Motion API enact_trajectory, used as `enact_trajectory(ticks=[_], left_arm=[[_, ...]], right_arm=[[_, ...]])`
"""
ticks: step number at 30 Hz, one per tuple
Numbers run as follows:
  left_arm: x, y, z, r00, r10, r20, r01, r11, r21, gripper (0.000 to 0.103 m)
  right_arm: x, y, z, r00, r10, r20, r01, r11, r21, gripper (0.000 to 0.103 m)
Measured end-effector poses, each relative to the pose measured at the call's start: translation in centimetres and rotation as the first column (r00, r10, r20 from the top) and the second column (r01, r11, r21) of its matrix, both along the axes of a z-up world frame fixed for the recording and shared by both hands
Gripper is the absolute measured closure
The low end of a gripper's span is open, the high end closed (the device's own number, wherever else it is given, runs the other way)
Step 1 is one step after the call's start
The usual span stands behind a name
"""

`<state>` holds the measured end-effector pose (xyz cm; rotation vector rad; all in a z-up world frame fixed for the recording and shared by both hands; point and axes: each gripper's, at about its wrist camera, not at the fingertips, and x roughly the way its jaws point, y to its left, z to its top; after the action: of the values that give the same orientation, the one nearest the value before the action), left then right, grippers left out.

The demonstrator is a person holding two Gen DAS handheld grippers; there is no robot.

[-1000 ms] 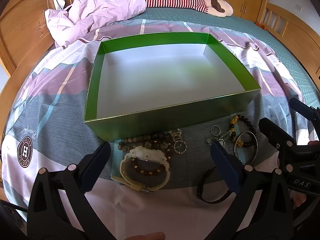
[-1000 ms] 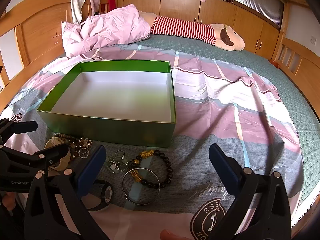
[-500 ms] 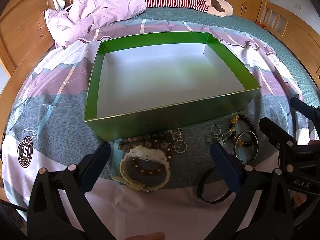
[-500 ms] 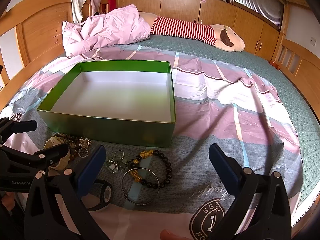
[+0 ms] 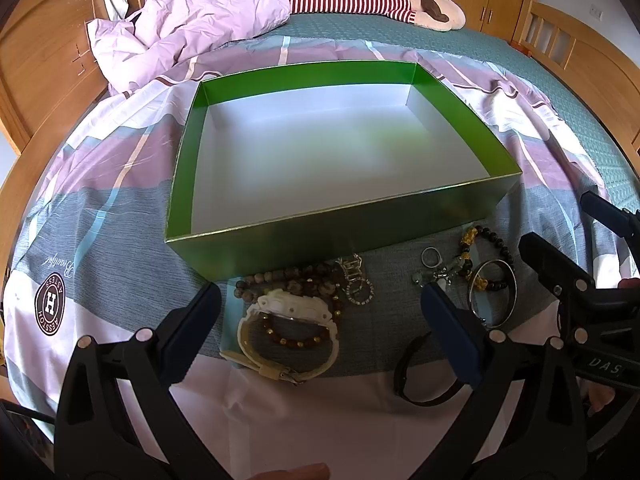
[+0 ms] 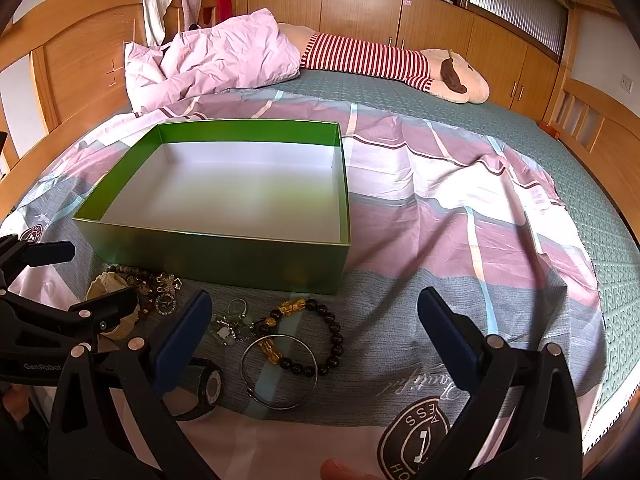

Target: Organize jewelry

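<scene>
Both jaws spread, empty. Cream watch (image 5: 288, 334) near bed's front edge looked light, stiff; best gripped across strap.

No real delta over the last second. Left gripper (image 5: 320, 320) and right gripper (image 6: 314, 328) hold the same wide-open hover, and nothing in the jewelry pile at the green box's (image 5: 320, 240) 6 o'clock side has shifted.
</scene>
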<state>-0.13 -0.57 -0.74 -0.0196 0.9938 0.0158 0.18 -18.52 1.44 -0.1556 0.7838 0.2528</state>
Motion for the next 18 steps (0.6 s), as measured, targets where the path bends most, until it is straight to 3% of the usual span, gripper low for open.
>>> enact_trajectory(ticks=[18], left_arm=[[0.00, 0.00, -0.14, 1.000, 0.000, -0.005, 0.000, 1.000, 0.006, 0.004]], right_arm=[[-0.14, 0.13, -0.01, 1.000, 0.002, 0.001, -0.002, 1.000, -0.004, 0.003]])
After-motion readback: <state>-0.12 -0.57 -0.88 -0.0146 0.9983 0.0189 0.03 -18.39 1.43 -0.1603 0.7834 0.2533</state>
